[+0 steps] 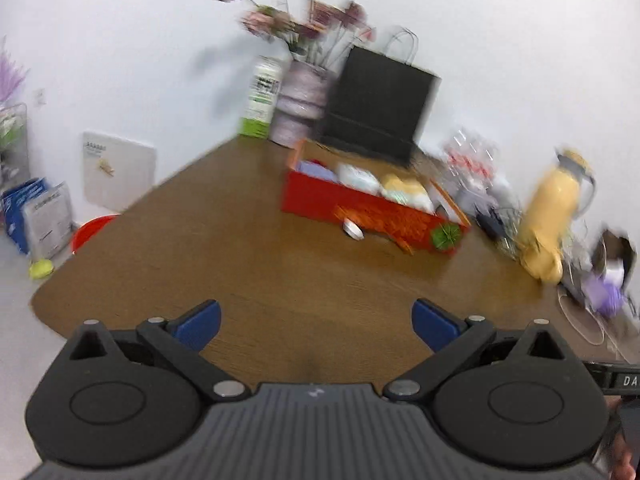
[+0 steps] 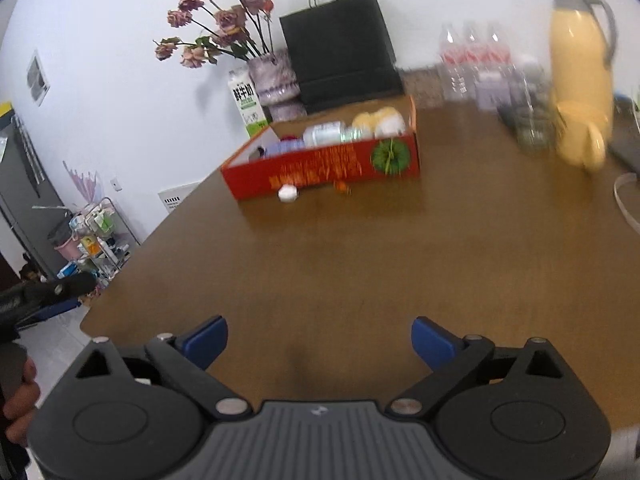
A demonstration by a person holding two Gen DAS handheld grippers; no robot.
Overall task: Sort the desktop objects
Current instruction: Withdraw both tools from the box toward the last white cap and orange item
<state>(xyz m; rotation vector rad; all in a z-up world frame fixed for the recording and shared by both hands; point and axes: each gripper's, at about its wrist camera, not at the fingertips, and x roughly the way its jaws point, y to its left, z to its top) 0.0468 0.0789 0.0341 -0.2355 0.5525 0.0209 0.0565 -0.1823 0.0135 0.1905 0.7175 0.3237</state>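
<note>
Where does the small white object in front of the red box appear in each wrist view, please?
Left wrist: the small white object lies right of centre, at the foot of the red box.
Right wrist: the same object lies left of centre, at the box's front wall.
Shared landmark: the black paper bag behind the box.
</note>
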